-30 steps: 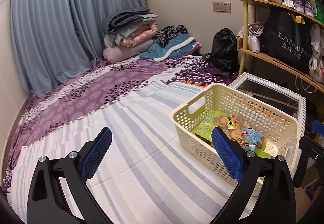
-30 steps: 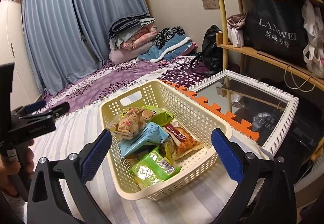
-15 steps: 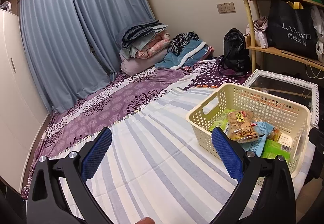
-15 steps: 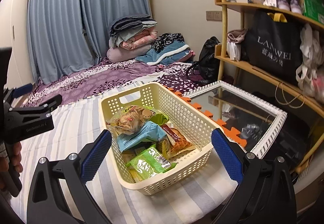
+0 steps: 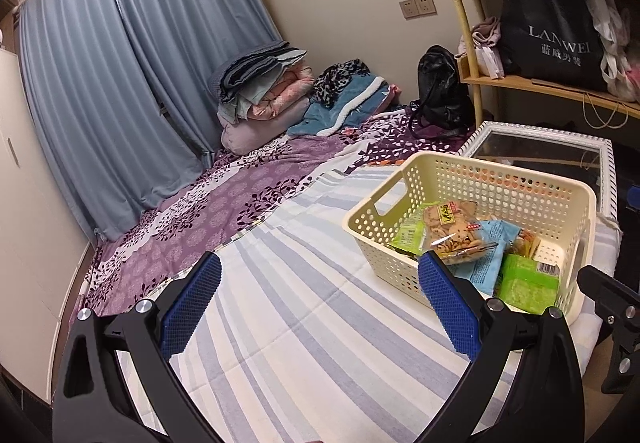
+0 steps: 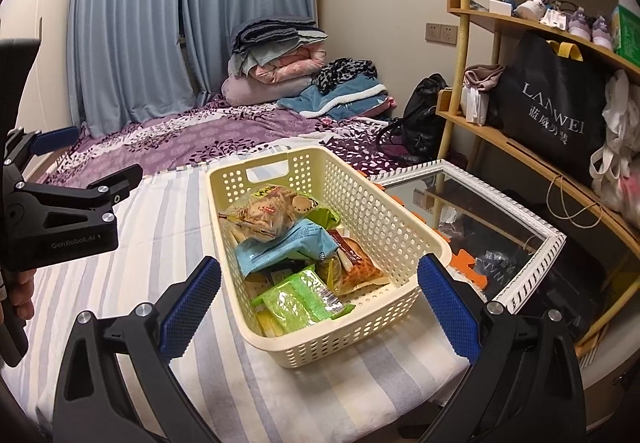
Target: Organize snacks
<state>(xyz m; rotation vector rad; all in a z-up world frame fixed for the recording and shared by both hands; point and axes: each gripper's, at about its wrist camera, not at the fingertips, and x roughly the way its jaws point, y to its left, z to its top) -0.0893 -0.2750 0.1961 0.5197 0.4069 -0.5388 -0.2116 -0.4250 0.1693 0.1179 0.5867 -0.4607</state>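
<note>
A cream perforated basket point(image 6: 384, 211) point(image 5: 512, 179) sits on the striped sheet near the bed's right edge. It holds several snack packs: a clear cracker bag point(image 6: 268, 211) point(image 5: 452, 227) on top, a blue pack point(image 6: 288, 247) point(image 5: 488, 255), a green pack point(image 6: 300, 299) point(image 5: 528, 283) and an orange-brown pack point(image 6: 356, 263). My right gripper point(image 6: 318, 303) is open and empty, in front of the basket's near end. My left gripper point(image 5: 318, 303) is open and empty above the sheet, left of the basket; its body shows in the right wrist view point(image 6: 60, 215).
A framed mirror point(image 6: 480, 227) lies right of the bed beside orange foam mats. A curved wooden shelf point(image 6: 532, 147) with a black bag point(image 6: 556, 111) stands at the right. Folded blankets point(image 6: 280, 59) and a black handbag point(image 6: 424, 119) lie at the far end by the curtains.
Both grippers have pulled back and up from the basket, so it looks smaller and lower. Both stay open and empty. The basket and snacks have not moved.
</note>
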